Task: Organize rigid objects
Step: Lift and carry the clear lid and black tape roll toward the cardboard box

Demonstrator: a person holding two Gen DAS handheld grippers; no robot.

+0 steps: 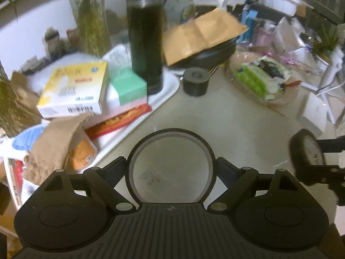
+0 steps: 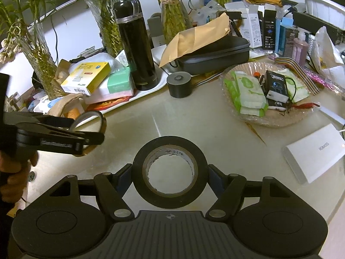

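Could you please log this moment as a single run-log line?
left gripper: shut on round clear-lidded tin | right gripper: shut on black tape roll | both above table

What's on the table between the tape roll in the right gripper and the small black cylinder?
Nothing; bare tabletop separates tape roll from cylinder, per right wrist view.

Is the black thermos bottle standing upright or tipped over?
Upright. The black thermos bottle stands on its base on the white tray, cap on top, beside the boxes.
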